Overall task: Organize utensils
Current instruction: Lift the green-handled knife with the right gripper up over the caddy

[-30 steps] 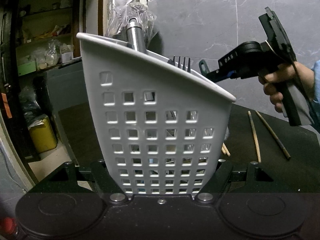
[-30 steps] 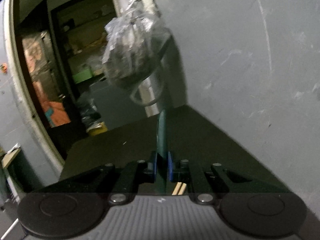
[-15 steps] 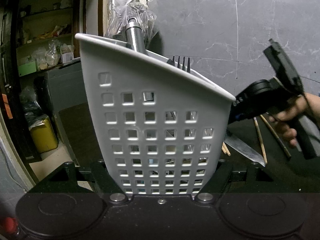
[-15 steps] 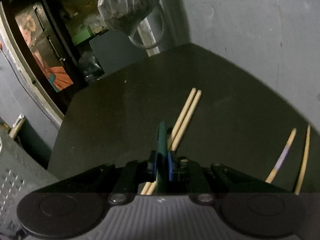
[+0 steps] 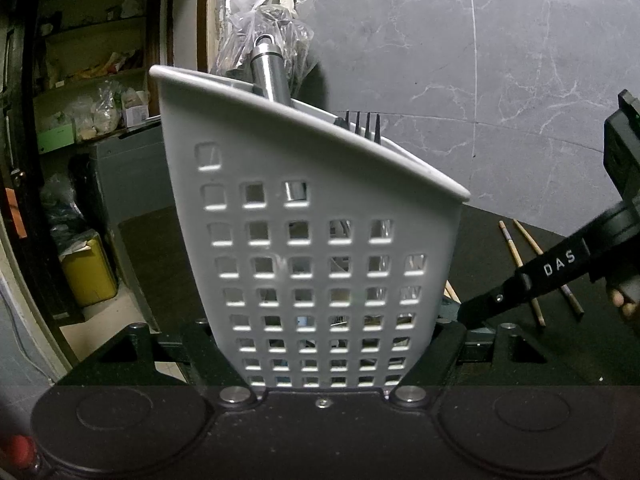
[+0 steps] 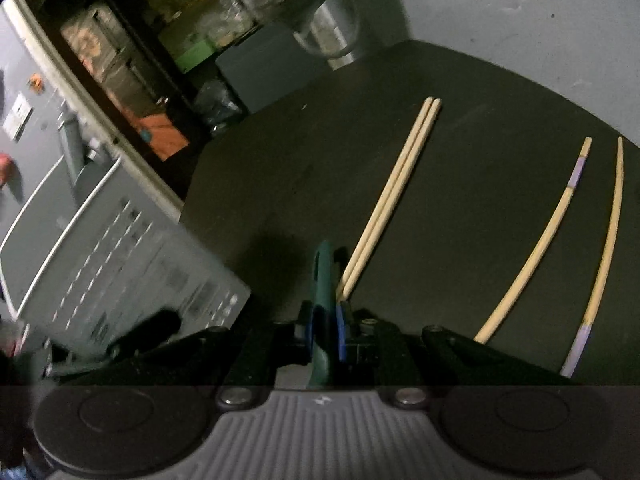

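The utensil basket (image 5: 320, 240), white with square holes, stands on the dark table (image 6: 460, 140), clamped at its base by the left gripper (image 5: 324, 344). The right gripper (image 6: 326, 332) has a green handle (image 6: 322, 280) between its blue pads, jaws opening. Paired chopsticks (image 6: 400, 188) lie just beside it.

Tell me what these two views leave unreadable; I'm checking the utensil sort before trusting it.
- Left wrist: utensils inside the white basket, mostly hidden by its wall.
- Left wrist: right gripper's tip, behind the basket's edge.
- Right wrist: green-handled tool, its working end hidden under the gripper body.
- Right wrist: basket at left, motion-blurred.
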A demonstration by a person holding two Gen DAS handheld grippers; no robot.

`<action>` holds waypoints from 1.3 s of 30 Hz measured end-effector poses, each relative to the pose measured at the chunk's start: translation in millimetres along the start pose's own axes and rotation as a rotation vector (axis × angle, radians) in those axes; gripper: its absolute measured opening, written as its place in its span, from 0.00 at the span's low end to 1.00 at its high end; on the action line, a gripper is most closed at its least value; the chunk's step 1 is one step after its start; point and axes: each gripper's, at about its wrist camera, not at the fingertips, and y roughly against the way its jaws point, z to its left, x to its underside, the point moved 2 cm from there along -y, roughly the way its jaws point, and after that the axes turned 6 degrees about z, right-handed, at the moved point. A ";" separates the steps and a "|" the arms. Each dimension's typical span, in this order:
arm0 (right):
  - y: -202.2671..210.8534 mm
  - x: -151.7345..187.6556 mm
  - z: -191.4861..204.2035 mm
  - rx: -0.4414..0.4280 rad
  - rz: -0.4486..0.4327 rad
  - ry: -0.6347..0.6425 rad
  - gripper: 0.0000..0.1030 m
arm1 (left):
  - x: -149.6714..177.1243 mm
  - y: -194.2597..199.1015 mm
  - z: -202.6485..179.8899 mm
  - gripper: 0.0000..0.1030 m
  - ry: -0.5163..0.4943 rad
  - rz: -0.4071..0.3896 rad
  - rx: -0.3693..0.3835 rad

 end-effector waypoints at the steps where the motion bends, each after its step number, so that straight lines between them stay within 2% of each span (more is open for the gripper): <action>1: 0.1 1.5 2.5 0.000 0.002 0.014 0.17 | 0.2 0.0 0.0 0.74 0.001 0.000 0.000; 3: 1.1 4.2 6.2 0.006 0.004 0.041 0.20 | 0.3 0.2 0.3 0.74 0.003 0.000 0.000; 5: 2.4 3.3 9.1 0.002 0.006 0.060 0.33 | 0.2 0.1 0.4 0.74 0.003 0.000 0.000; 7: 3.7 3.4 14.0 0.023 0.008 0.097 0.41 | 0.3 0.0 0.3 0.74 0.003 0.001 0.000; 9: 6.0 6.8 20.5 0.070 0.018 0.149 0.42 | 0.3 0.0 0.3 0.74 0.003 0.000 0.000; 15: 9.4 14.4 31.5 0.136 0.049 0.235 0.40 | 0.9 -0.6 0.3 0.74 0.004 -0.003 0.001; 18: 7.3 17.9 40.2 0.175 0.054 0.290 0.17 | 1.1 -0.3 1.0 0.74 0.008 -0.003 0.003; 24: 4.3 32.3 71.7 0.309 0.068 0.491 0.16 | 1.8 0.0 1.5 0.74 0.011 -0.008 0.005; 31: -8.8 89.9 119.7 0.594 0.052 0.943 0.15 | 3.3 0.6 3.7 0.73 0.019 -0.010 0.015; 33: -14.7 106.0 128.3 0.649 0.042 1.038 0.15 | 3.9 0.8 4.6 0.73 0.021 -0.011 0.017; 35: -16.8 119.7 135.5 0.684 0.034 1.107 0.15 | 4.5 1.2 5.5 0.73 0.024 -0.012 0.020; 39: -21.0 131.2 142.7 0.722 0.031 1.154 0.15 | 5.4 1.7 7.6 0.73 0.026 -0.013 0.025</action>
